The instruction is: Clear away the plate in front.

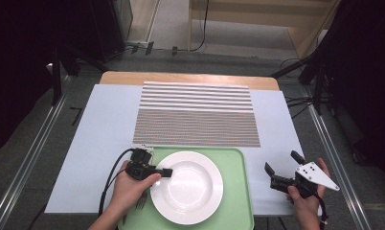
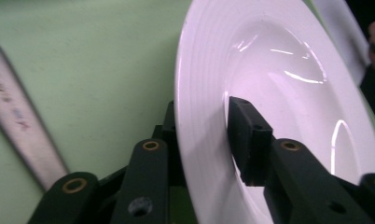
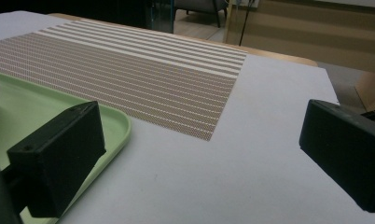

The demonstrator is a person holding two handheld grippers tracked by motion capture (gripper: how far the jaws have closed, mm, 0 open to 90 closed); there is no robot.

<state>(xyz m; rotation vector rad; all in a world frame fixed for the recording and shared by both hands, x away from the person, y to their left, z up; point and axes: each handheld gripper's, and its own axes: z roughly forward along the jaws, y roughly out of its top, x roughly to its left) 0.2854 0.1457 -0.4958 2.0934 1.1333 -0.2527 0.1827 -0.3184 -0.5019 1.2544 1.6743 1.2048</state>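
Across the middle of the high view a pale sheet (image 1: pixel 104 120) is spread over the table, with a striped mat (image 1: pixel 195 115) laid on its upper centre. Below the mat, at lower centre, a green tray (image 1: pixel 238 191) is seen, and on it a white plate (image 1: pixel 190 189) is set flat, toward the tray's left. A fork (image 1: pixel 141 202) is partly seen at the plate's lower left.

The plate is judged stiff, glossy and breakable (likely ceramic, so not light), and slippery under a thin pinch. Its rim is the place to be taken, and a hold farther in on the rim would be steadier.

The left gripper (image 1: pixel 165 172) is closed on the plate's left rim: in the left gripper view one jaw is seen inside the bowl, one beneath. The right gripper (image 1: pixel 282 168) is held spread wide at lower right, off the tray, with nothing between its jaws.
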